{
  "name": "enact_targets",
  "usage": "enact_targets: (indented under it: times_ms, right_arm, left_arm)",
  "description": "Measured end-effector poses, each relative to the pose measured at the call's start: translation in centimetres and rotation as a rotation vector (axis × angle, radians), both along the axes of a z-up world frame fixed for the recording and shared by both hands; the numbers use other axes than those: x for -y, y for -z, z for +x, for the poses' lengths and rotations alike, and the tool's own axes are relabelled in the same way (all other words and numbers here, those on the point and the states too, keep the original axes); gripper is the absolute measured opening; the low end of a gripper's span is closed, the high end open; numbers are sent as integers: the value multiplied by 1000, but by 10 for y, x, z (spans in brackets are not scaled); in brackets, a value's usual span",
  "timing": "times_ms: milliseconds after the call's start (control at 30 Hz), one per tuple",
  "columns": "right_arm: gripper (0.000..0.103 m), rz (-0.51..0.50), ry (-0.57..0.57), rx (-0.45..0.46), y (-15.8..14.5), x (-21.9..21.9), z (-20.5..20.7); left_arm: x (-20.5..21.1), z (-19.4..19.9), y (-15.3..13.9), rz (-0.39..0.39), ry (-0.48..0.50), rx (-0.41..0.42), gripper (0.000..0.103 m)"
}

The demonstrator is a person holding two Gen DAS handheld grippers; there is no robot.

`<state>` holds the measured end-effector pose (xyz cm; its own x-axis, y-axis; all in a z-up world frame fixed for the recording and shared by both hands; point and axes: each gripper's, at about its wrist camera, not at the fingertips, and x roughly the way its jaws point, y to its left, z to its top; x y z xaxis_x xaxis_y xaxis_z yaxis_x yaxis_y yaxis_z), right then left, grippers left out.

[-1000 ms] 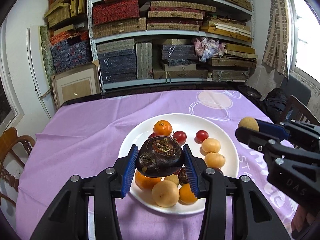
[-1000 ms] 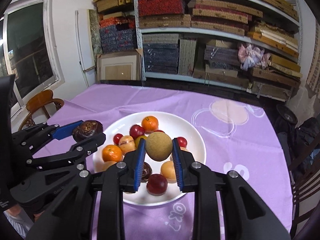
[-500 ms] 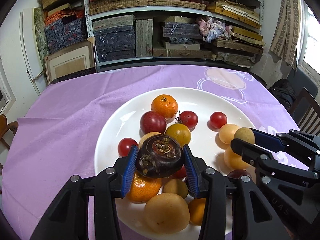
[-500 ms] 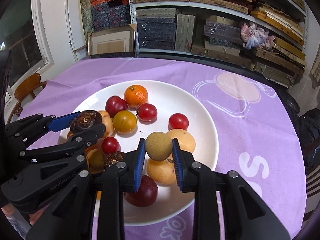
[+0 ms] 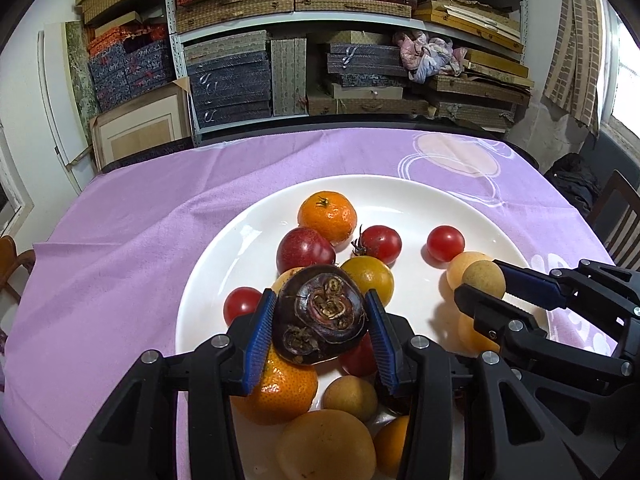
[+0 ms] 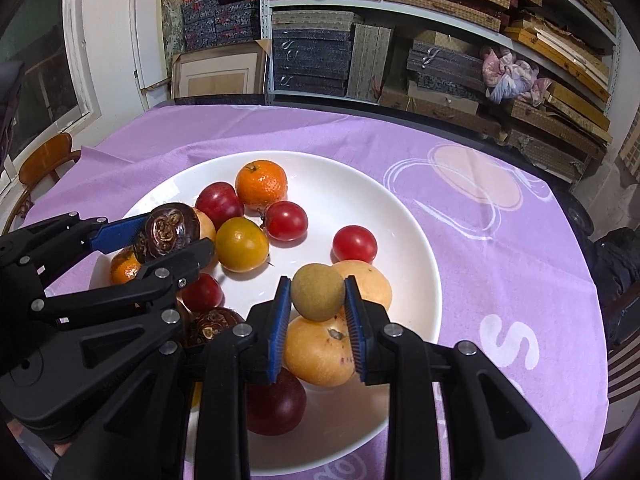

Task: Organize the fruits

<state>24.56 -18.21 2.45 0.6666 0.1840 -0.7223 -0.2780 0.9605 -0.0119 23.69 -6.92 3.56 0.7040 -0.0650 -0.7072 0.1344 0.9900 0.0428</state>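
A white plate (image 5: 404,196) (image 6: 372,184) on the purple tablecloth holds several fruits: tangerines, red and yellow tomatoes, pale orange fruits, dark ones. My left gripper (image 5: 320,318) (image 6: 160,236) is shut on a dark purple-brown fruit (image 5: 320,314) (image 6: 166,230) and holds it just above the plate's near-left fruits. My right gripper (image 6: 318,300) (image 5: 482,284) is shut on a small tan round fruit (image 6: 318,296) (image 5: 484,278), low over two pale orange fruits (image 6: 320,350) at the plate's right side.
The purple tablecloth (image 5: 132,248) covers a round table. Shelves with stacked boxes (image 5: 320,60) stand behind it. Wooden chairs stand at the left (image 6: 44,160) and right (image 5: 620,216) edges.
Both grippers have come down and forward over the plate with their fruits still held. The plate and its fruits now look much closer.
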Motion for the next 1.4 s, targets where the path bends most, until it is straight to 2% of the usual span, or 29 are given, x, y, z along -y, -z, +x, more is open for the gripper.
enact_targets:
  times_ms: [267,367,433,500,600,767,967,1167,1233,1300,1400]
  right_arm:
    - [27,-25,4,9,0,-2,0]
    - [28,-43,5,11,-1,-3,0]
    - [34,-42,10,12,-2,-1,0]
    - [49,-46,25,19,-3,2,0]
    - [60,-31,41,29,-6,9,1]
    - [61,-26,48,44,-16,13,-3]
    - [61,-10,47,76,-34,14,-11]
    - [61,19,46,132,-64,16,-30]
    - [63,33,46,155,-76,16,-41]
    - [70,48,50,179,-87,18,-54]
    - [80,77,57,211,-100,22,-77]
  left_arm:
    - [-3,4,2,-3,-18,-16,48]
    - [-7,7,3,-11,-38,-32,57]
    - [-10,7,4,-13,-45,-32,62]
    - [-13,7,2,-3,-51,-29,63]
    - [-15,6,-3,5,-59,-22,69]
    - [-15,3,-13,11,-67,-9,71]
    - [-15,-5,-32,7,-66,22,72]
    - [-18,-22,-62,-11,-65,72,73]
    - [-19,-33,-73,-20,-66,91,73]
    - [-21,-45,-83,-26,-66,110,74]
    - [-25,-65,-93,-36,-72,136,83]
